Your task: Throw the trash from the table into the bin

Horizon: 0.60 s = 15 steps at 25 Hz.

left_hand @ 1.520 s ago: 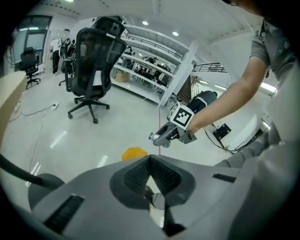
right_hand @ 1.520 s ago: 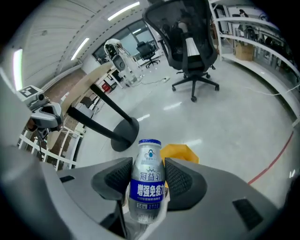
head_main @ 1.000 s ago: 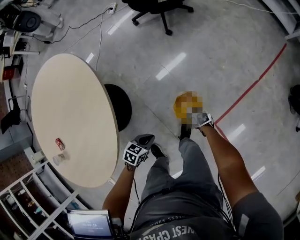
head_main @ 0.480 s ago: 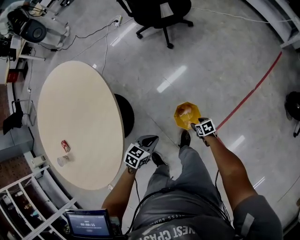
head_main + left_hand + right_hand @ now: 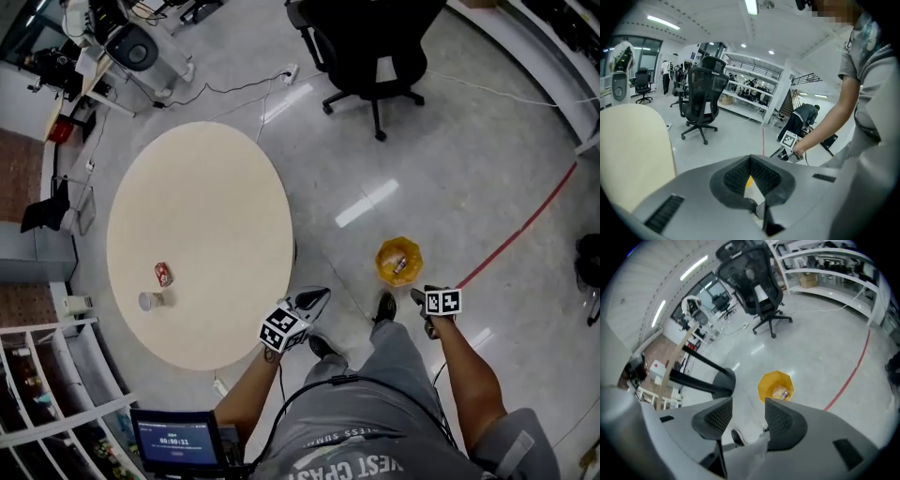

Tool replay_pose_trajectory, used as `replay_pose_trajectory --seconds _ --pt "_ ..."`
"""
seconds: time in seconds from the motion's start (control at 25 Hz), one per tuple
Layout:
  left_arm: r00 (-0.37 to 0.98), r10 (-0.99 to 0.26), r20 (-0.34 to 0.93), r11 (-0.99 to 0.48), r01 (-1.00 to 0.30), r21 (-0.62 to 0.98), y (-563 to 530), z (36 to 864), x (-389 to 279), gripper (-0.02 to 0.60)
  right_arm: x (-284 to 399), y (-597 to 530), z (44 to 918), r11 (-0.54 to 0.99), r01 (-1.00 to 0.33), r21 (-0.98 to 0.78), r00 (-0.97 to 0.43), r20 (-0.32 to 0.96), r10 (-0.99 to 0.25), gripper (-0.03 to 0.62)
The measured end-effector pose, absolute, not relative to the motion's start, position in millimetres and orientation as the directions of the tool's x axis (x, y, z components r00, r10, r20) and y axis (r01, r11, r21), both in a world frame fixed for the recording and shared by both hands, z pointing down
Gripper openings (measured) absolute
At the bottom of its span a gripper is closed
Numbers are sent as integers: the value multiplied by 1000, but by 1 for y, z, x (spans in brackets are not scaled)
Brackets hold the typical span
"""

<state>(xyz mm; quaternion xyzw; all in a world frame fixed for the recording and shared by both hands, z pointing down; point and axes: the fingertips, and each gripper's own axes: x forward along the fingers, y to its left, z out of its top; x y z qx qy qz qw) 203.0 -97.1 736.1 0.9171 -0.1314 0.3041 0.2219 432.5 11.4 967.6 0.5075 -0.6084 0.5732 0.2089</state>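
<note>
Right claw (image 5: 748, 416) has lifted off the yellow bin (image 5: 382, 259); shirt (image 5: 356, 464) reads "CPAS".

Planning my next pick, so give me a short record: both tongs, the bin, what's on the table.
left tongs: shut, nothing in them
right tongs: open, nothing in them, over the floor near the bin
bin: yellow, on the floor, trash inside
table: round, beige
on the table: red can and a small pale cup, close together near one edge
</note>
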Motion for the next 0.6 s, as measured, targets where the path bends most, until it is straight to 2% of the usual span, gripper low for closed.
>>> replay_pose_trajectory --seconds 0.12,0.2,0.32,0.36,0.6 --pt "793 -118 598 -886 -356 296 -97 725 194 41 446 -28 921 -226 -795 -563 -369 745 -556 219" --pt "805 -130 578 -895 -347 281 -96 716 180 41 439 -52 883 -176 -791 -585 -361 680 -638 219" --pt "836 -174 520 -907 -342 246 -88 656 124 41 382 -80 770 -12 -834 -552 -366 568 -737 26" --pt "849 -194 492 -911 -342 231 -87 630 107 41 362 -88 728 42 -847 -529 -370 532 -762 11" --pt "907 -302 294 -930 -348 118 -107 542 98 41 318 -125 565 312 -887 -339 -421 318 -850 11"
